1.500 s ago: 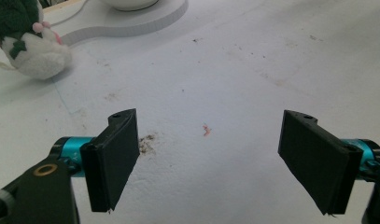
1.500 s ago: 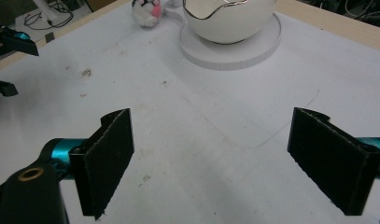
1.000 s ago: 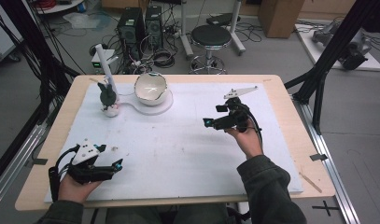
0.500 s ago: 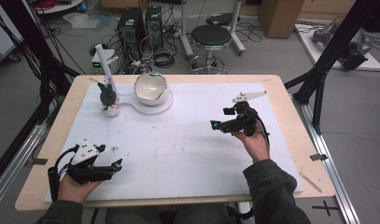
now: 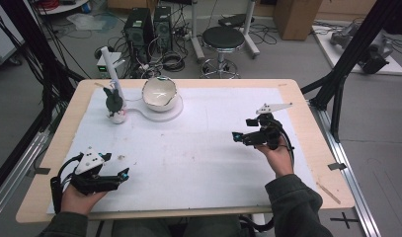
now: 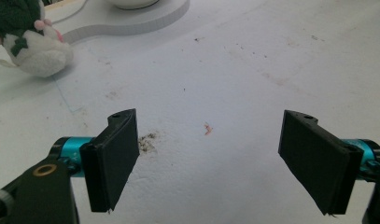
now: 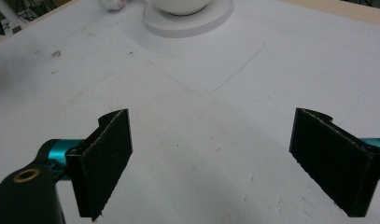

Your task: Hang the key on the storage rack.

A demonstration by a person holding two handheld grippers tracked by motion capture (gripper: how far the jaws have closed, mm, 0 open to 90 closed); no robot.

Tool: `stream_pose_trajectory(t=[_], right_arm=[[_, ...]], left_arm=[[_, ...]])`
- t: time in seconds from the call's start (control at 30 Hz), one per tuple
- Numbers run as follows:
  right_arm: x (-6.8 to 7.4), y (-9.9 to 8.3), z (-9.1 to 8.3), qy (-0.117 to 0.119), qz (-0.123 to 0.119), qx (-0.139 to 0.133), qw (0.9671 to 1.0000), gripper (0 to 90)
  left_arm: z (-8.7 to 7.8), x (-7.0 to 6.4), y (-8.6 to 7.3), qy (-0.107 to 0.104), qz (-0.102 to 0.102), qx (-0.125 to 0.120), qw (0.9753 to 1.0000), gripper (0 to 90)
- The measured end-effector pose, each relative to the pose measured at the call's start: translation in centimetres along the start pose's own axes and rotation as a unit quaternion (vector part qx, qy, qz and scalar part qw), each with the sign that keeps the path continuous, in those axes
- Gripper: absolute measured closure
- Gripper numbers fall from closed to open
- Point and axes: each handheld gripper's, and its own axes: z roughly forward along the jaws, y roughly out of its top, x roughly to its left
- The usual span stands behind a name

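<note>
Grippers: left gripper [image 5: 123,174] rests low at the near left of the table [image 5: 307,123], right gripper [image 5: 236,137] is held above the sheet right of centre; both point inward, well apart from each other.
Left claw: jaws spread wide in the left gripper view [image 6: 208,163], with bare stained sheet between them.
Right claw: jaws likewise wide apart in the right gripper view [image 7: 211,163], gripping nothing.
Plush toy: stands at the far left of the white sheet [image 5: 203,158] in the high view [image 5: 115,105], just beside the round white base; nearest to the left gripper, yet well ahead of it.
Bowl: white, sits on the round white base [image 5: 173,112], far centre-left [image 5: 159,92].
High view alone: both hands, the grey plates on the grippers, the whole toy and bowl, a stool [image 5: 223,38] on the floor behind.
Left gripper view alone: toy's white belly and pink paws up close [image 6: 31,42], a brown smudge and a small red mark on the sheet.
Cut off: toy's head at the upper edge of the left gripper view; bowl [image 7: 180,5] reduced to its underside in the right gripper view, where only a white scrap of the toy shows.
Hard to tell: what the toy depicts.
</note>
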Motion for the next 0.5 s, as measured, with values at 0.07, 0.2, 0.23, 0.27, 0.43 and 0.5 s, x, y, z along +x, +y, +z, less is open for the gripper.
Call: stream_pose_trajectory(t=[0.07,0.2,0.23,0.27,0.43,0.5], right_arm=[[-0.1,-0.3,-0.1,-0.001,0.002,0.001,1.0,12.3],[-0.3,-0.9,-0.4,-0.006,0.003,0.003,1.0,12.3],[-0.2,-1.1,-0.5,-0.007,0.005,0.003,1.0,12.3],[-0.3,-1.2,-0.6,-0.008,0.005,0.004,0.9999,12.3],[-0.4,-2.1,-1.0,-0.014,0.003,0.007,0.9999,12.3],[-0.4,-2.4,-1.1,-0.018,0.003,0.006,0.9998,12.3]], left_arm=[[0.0,0.0,0.0,0.0,-0.001,-0.001,1.0,20.6],[0.0,0.0,0.0,0.0,-0.002,-0.001,1.0,20.6],[0.0,0.0,0.0,0.0,-0.002,-0.001,1.0,20.6],[0.0,0.0,0.0,0.0,-0.001,0.0,1.0,20.6],[0.0,0.0,0.0,0.0,-0.002,-0.001,1.0,20.6],[0.0,0.0,-0.1,0.001,-0.002,0.0,1.0,20.6]])
